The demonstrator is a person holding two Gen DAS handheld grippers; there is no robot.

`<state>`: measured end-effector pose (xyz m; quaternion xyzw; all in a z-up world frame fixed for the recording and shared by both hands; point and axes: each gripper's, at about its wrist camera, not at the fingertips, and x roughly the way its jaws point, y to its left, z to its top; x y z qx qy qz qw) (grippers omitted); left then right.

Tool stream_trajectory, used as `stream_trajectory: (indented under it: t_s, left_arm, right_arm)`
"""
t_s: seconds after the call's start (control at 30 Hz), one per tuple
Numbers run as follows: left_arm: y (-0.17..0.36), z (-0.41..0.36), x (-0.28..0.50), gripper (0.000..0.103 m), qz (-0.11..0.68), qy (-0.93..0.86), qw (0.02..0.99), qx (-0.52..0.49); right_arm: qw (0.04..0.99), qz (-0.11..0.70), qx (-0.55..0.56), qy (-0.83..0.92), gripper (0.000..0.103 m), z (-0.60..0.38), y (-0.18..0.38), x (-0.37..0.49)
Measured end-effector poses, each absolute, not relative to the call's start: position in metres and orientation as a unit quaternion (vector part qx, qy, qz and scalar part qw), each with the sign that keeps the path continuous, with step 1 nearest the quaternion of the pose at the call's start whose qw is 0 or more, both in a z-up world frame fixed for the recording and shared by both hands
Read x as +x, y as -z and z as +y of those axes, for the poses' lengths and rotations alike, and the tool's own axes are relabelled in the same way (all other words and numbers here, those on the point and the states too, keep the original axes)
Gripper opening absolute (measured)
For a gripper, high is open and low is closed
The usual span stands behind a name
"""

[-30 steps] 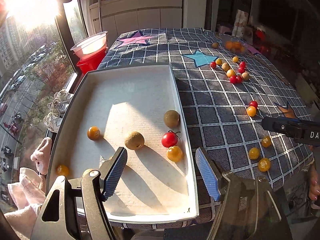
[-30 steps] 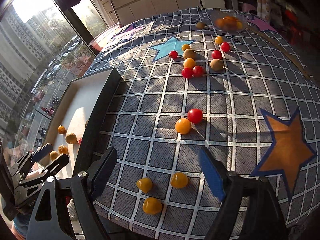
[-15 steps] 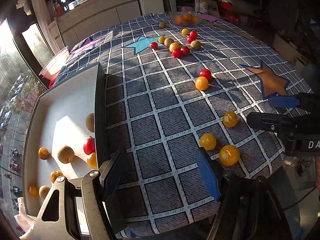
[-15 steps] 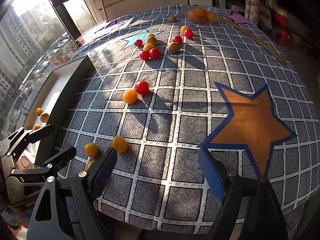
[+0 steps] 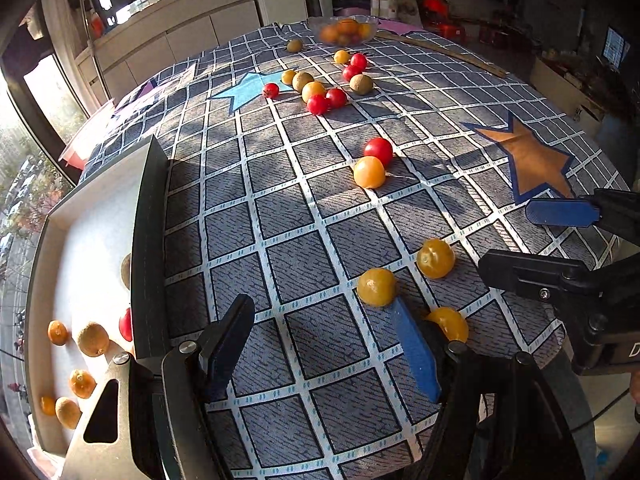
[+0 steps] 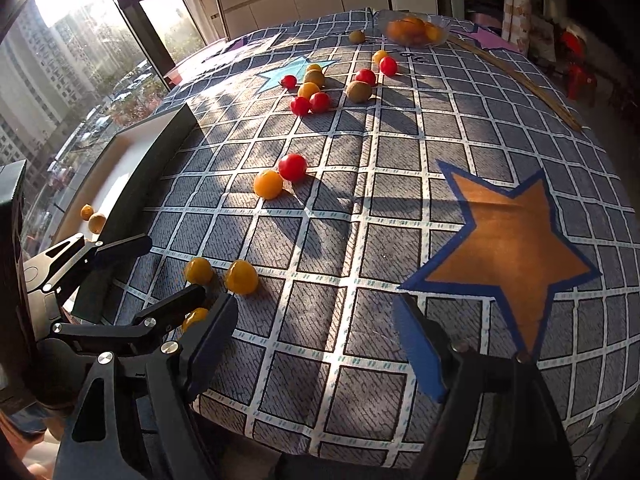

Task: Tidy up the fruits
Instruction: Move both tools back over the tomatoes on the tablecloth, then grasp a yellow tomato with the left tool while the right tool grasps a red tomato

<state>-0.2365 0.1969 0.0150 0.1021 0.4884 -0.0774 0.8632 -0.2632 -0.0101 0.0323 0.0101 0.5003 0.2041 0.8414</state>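
Observation:
Three yellow tomatoes (image 5: 376, 287) (image 5: 435, 258) (image 5: 450, 322) lie near the front edge of the checked tablecloth. My left gripper (image 5: 320, 344) hangs open just in front of them with nothing between its fingers; its right pad sits beside the nearest tomato. My right gripper (image 6: 314, 344) is over bare cloth by the orange star (image 6: 508, 236), jaws closing on nothing. Each gripper shows in the other's view: the left gripper (image 6: 174, 266) by the yellow tomatoes (image 6: 241, 277), the right gripper (image 5: 504, 238) at the right edge. The white tray (image 5: 150, 240) at left holds several small fruits.
A red tomato (image 5: 378, 151) and an orange one (image 5: 369, 172) sit mid-table. Farther back lies a cluster of red, yellow and brown fruits (image 5: 320, 92), and a glass bowl of oranges (image 5: 346, 32) stands at the far edge. The tray's dark wall (image 6: 152, 164) rises left of the cloth.
My left gripper swung from above the tray rightward over the tablecloth, down to the three yellow tomatoes. The right gripper shifted right toward the orange star and its jaws narrowed slightly.

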Motion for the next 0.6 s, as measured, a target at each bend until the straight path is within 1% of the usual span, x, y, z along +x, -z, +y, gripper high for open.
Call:
stream_trajectory:
  t_s: [0.33, 0.43, 0.5, 0.53, 0.57, 0.6]
  left_arm:
    - [-0.013, 0.192, -0.224, 0.072, 0.487, 0.073, 0.866, 0.082]
    - [-0.013, 0.193, -0.226, 0.072, 0.489, 0.069, 0.866, 0.076]
    - [-0.013, 0.192, -0.227, 0.068, 0.489, 0.07, 0.866, 0.071]
    - [-0.013, 0.192, -0.228, 0.062, 0.49, 0.074, 0.866, 0.066]
    - [-0.014, 0.19, -0.229, 0.059, 0.489, 0.073, 0.867, 0.065]
    - [-0.014, 0.189, -0.23, 0.059, 0.487, 0.069, 0.868, 0.068]
  right_arm:
    - [0.84, 0.503, 0.012, -0.2, 0.082, -0.003, -0.029, -0.236]
    - [0.846, 0.496, -0.01, -0.196, 0.076, 0.005, -0.029, -0.224]
    - [0.849, 0.49, -0.024, -0.195, 0.071, 0.011, -0.029, -0.215]
    - [0.851, 0.487, -0.03, -0.195, 0.068, 0.014, -0.029, -0.211]
    - [0.852, 0.485, -0.035, -0.196, 0.066, 0.017, -0.029, -0.207]
    - [0.852, 0.482, -0.04, -0.199, 0.066, 0.02, -0.029, -0.204]
